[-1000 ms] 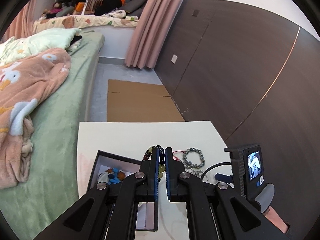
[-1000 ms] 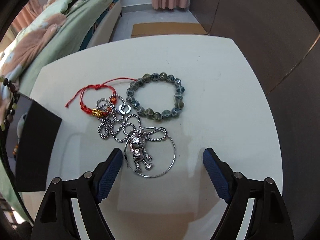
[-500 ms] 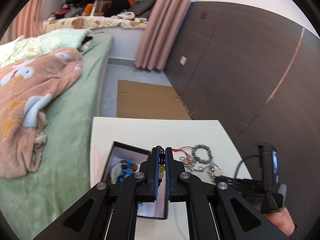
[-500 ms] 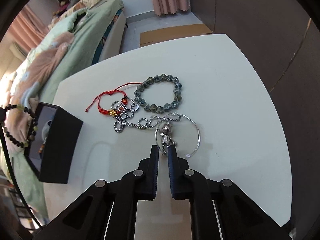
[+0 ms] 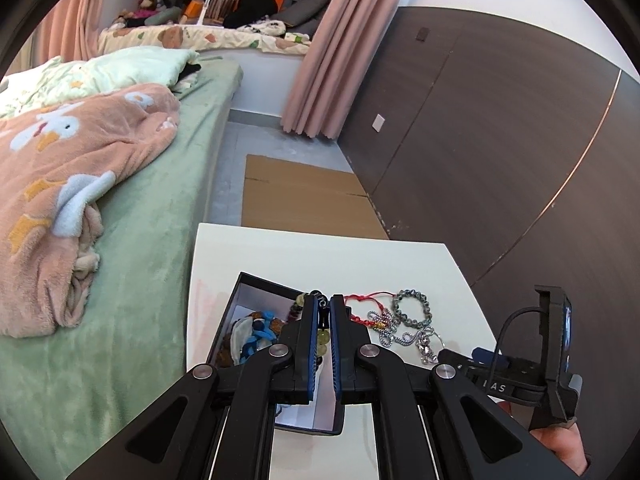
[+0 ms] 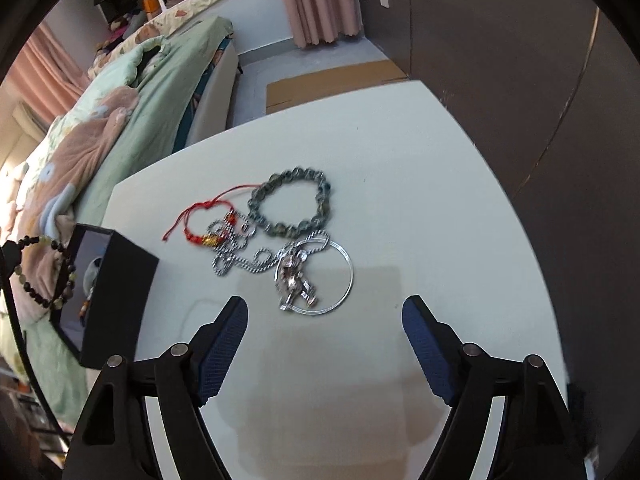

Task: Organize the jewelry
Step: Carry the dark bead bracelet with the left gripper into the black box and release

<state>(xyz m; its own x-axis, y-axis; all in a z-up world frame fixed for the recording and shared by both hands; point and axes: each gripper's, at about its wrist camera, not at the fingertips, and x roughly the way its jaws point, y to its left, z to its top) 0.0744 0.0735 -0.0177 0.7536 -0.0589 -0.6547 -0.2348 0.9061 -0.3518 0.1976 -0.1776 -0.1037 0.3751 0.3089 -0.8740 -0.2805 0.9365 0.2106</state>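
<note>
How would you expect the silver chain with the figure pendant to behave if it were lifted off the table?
The silver chain lies in loose loops, so it would probably hang limp. Its figure pendant looks solid and may swing. It overlaps the wire bangle, which might snag and drag along.

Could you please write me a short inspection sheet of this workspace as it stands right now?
Surface: white table, mostly bare.
Job's things: black box open, trinkets inside; grey bead bracelet, red cord bracelet, silver chain with figure pendant and silver bangle clustered, partly overlapping.
Clutter: nothing seen.
Grippers: left gripper shut on dark bead bracelet over the box; right gripper just reopened, nothing between its fingers.
Cables: black lead on right gripper.
Surroundings: bed, pink curtain, floor cardboard.
</note>
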